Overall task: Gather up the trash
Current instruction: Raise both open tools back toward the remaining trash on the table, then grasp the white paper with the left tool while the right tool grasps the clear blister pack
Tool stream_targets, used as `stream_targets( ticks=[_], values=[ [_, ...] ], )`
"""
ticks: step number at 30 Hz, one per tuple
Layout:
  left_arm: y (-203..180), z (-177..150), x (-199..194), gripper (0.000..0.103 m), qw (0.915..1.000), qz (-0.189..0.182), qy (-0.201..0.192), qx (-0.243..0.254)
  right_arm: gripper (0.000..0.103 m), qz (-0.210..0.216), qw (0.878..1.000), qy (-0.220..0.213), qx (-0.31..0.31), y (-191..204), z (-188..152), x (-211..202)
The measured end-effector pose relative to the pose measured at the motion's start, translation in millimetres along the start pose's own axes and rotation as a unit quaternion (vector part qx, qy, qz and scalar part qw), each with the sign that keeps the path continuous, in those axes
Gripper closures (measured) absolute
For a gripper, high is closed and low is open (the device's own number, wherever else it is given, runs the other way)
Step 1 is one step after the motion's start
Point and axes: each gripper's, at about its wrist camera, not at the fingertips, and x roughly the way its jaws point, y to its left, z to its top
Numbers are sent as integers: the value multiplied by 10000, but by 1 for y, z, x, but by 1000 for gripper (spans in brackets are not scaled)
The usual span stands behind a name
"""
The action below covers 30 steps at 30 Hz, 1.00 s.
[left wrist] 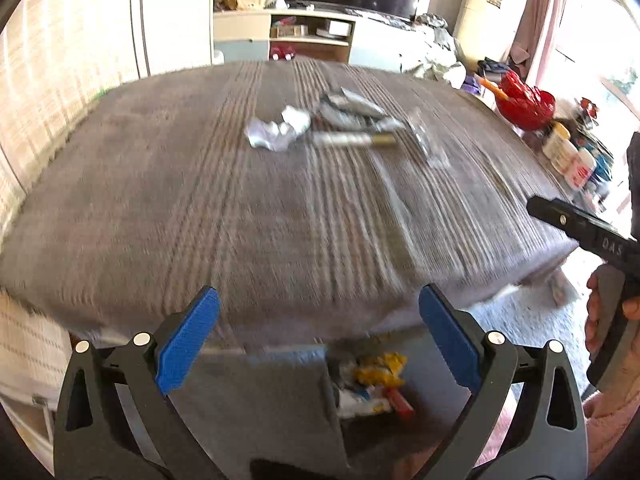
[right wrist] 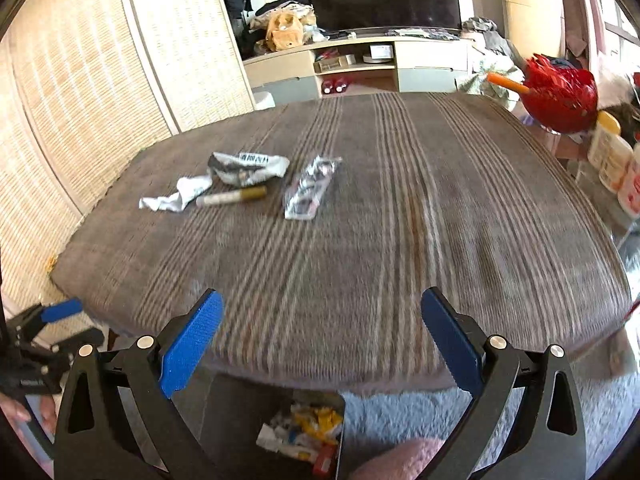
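We hold both grippers wide and empty at the near edge of the striped table (right wrist: 400, 240), above the trash bin (right wrist: 280, 420) on the floor. Left gripper (left wrist: 319, 336) and right gripper (right wrist: 322, 336) face four pieces well ahead, toward the far-left side: one crumpled tissue (right wrist: 172, 196), one crumpled wrapper (right wrist: 248, 168), one marker (right wrist: 232, 197) lying crosswise, one clear packet (right wrist: 310, 188). Left looks nearer.

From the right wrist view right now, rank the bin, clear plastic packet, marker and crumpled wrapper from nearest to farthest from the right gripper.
1. Bin, below between the open right gripper fingers, partly filled.
2. Clear plastic packet, mid-table, slightly left.
3. Marker, further left; close to the packet's distance, barely separable.
4. Crumpled wrapper, behind the marker.
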Motion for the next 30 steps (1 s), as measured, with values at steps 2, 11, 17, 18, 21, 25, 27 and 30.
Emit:
stream_targets(
  ticks=[2, 11, 17, 18, 21, 25, 27, 30],
  values=[
    [5, 16, 8, 8, 10000, 32, -54, -2, 3, 17, 10000, 25, -19, 1, 10, 11],
    [29, 69, 48, 8, 9996, 214, -164, -42, 4, -61, 9999, 111, -43, 5, 45, 53],
    [39, 90, 73, 8, 9994, 333, -135, 13, 4, -3, 9999, 122, -80, 12, 58, 75],
    [40, 92, 76, 8, 9993, 352, -128, 34, 5, 1, 9999, 123, -99, 13, 60, 79],
    [44, 96, 89, 8, 9991, 402, -84, 36, 13, 9, 9998, 99, -174, 18, 65, 88],
    [48, 99, 98, 12, 9993, 356, -76, 125, 28, 5, 9996, 195, -205, 21, 69, 101],
    [47, 100, 101, 17, 9993, 320, -70, 197, 32, -5, 9995, 263, -189, 21, 68, 107],
    [47, 103, 107, 26, 9994, 226, -41, 242, 39, -4, 9994, 292, -200, 22, 68, 112]
  ],
)
